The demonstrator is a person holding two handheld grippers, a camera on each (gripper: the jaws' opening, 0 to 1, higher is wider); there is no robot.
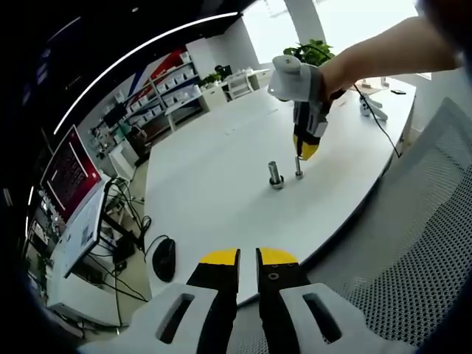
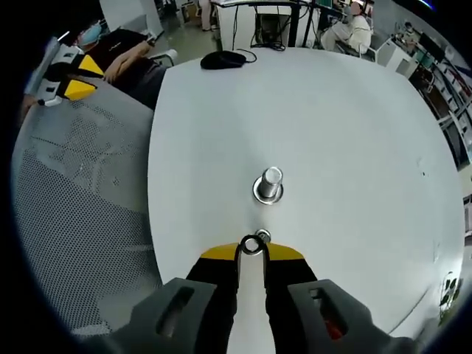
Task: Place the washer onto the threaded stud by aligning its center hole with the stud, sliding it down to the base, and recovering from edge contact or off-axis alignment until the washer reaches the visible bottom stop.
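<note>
In the right gripper view, my right hand-held gripper (image 2: pixel 252 248) is clenched on the washer (image 2: pixel 252 245), pinching it at the yellow fingertips just above the white desk (image 2: pixel 332 133), a little in from the desk's near edge. A small piece of bright metal peeks out just beside the washer; I cannot tell what it is. Just beyond stands the threaded stud (image 2: pixel 269 184), upright on its wider round base, apart from the washer. Farther off, a black mouse (image 2: pixel 223 60) lies at the far edge of the desk.

In the left gripper view, my left hand-held gripper (image 1: pixel 248 259) hangs off the desk's edge, above a mesh chair (image 1: pixel 420 243), its jaws nearly together with a thin gap and nothing between them. Across the desk I see the stud again, with my right hand-held gripper pointing down just beside it.
</note>
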